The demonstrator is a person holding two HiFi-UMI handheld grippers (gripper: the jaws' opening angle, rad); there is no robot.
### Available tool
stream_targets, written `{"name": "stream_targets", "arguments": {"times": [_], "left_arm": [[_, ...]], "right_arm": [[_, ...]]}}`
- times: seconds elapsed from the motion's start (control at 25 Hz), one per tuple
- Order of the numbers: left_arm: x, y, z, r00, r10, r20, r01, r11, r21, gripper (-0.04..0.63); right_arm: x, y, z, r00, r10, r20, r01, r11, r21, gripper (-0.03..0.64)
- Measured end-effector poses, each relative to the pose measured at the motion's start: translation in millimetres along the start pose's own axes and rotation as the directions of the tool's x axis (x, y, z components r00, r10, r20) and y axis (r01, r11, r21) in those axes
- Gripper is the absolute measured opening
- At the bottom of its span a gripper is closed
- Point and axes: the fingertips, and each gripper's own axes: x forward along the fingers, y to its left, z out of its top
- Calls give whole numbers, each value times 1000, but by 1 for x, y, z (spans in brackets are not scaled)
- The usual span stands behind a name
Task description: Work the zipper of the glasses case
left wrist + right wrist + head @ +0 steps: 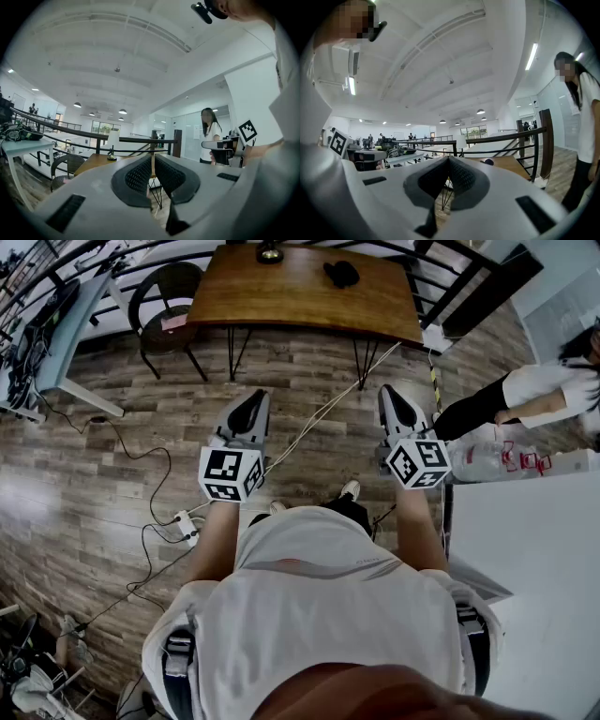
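In the head view I hold my left gripper (253, 401) and right gripper (390, 394) side by side above the plank floor (94, 474), well short of the wooden table (281, 296) where the dark glasses case (341, 274) lies. In the left gripper view my fingers are pressed together on nothing. In the right gripper view they are likewise closed and empty, the case a small dark lump on the tabletop beyond.

Glasses case (341, 274) on table (281, 298); chair (161, 336) left of table.
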Motion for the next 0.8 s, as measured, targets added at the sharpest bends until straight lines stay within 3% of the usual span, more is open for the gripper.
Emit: {"name": "stream_targets", "arguments": {"times": [0.8], "left_arm": [[-6,9,-1,1000,-21,-2,21,1000,-4,31]], "right_arm": [[9,16,2,1000,5,-7,-5,1000,-16,51]]}}
